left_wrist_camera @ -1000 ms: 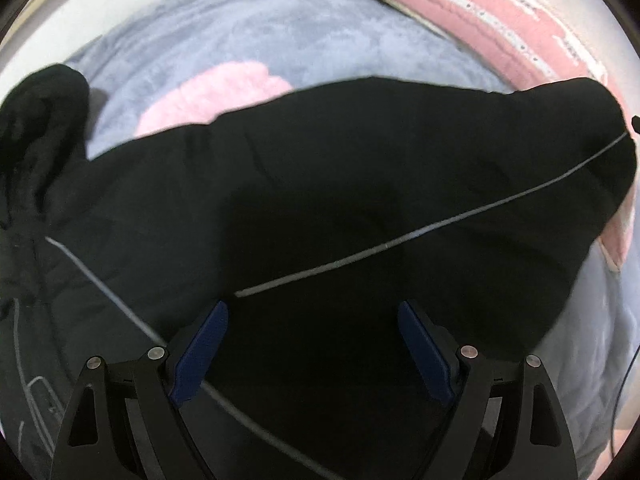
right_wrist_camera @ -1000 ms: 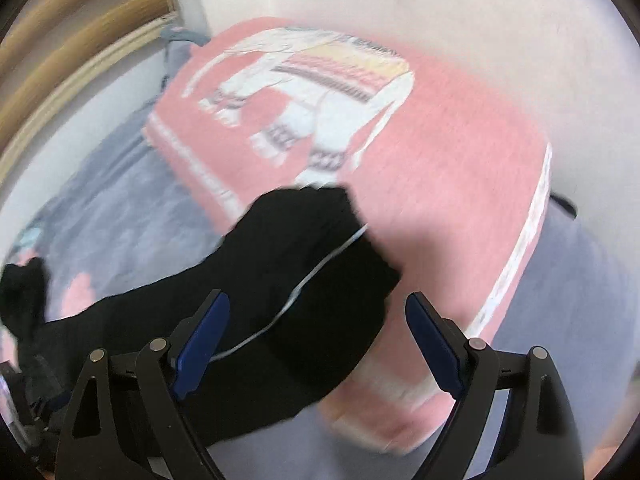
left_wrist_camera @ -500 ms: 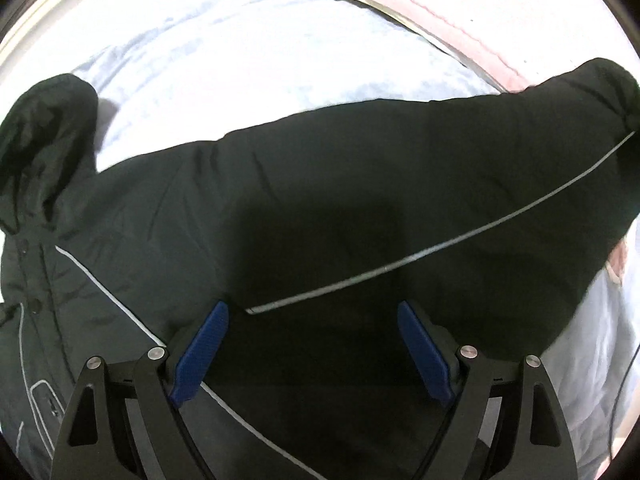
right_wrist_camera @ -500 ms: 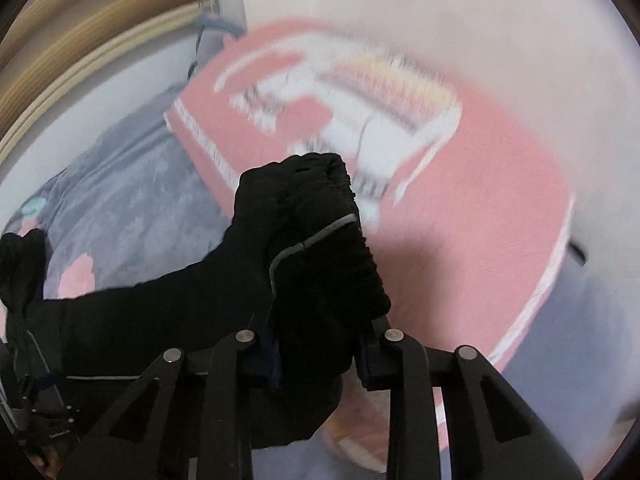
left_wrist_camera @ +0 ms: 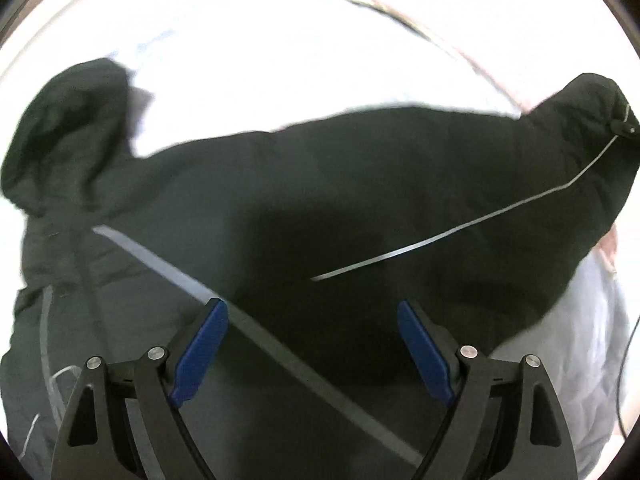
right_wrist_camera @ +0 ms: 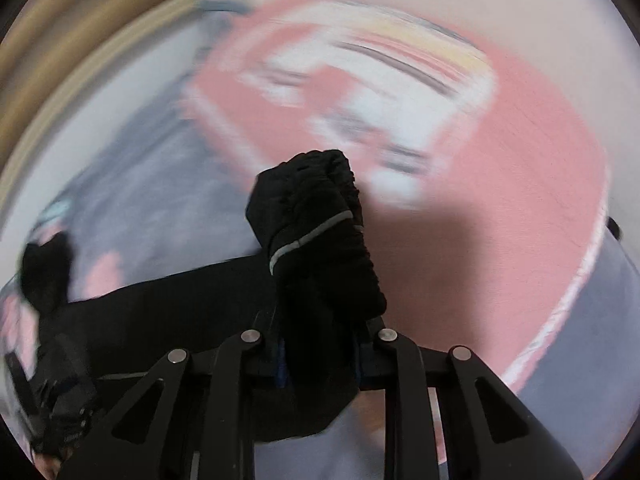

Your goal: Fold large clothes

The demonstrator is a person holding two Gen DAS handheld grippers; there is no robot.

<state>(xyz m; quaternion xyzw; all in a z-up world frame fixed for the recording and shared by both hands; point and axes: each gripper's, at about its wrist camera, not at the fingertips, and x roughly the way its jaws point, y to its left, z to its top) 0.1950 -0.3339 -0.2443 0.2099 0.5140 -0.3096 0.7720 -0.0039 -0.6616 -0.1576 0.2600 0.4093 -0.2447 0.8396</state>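
Observation:
A large black jacket (left_wrist_camera: 340,184) with thin grey piping lies spread on a bed. Its hood (left_wrist_camera: 68,128) is at the far left and one sleeve stretches to the right. My left gripper (left_wrist_camera: 312,344) is open and empty, hovering just above the jacket's body. My right gripper (right_wrist_camera: 318,364) is shut on the black sleeve cuff (right_wrist_camera: 316,232), which bunches up between the jaws and stands above them. The rest of the jacket (right_wrist_camera: 152,320) trails away to the left in the right wrist view.
A pink blanket with a white elephant print (right_wrist_camera: 460,168) lies beyond the cuff. Grey bedding (right_wrist_camera: 152,200) is under the jacket. A wooden bed frame (right_wrist_camera: 80,40) runs along the upper left. The bedding is overexposed in the left wrist view (left_wrist_camera: 280,40).
My right gripper closed on the sleeve cuff and lifted it. My left gripper stayed open and shifted slightly over the jacket's body.

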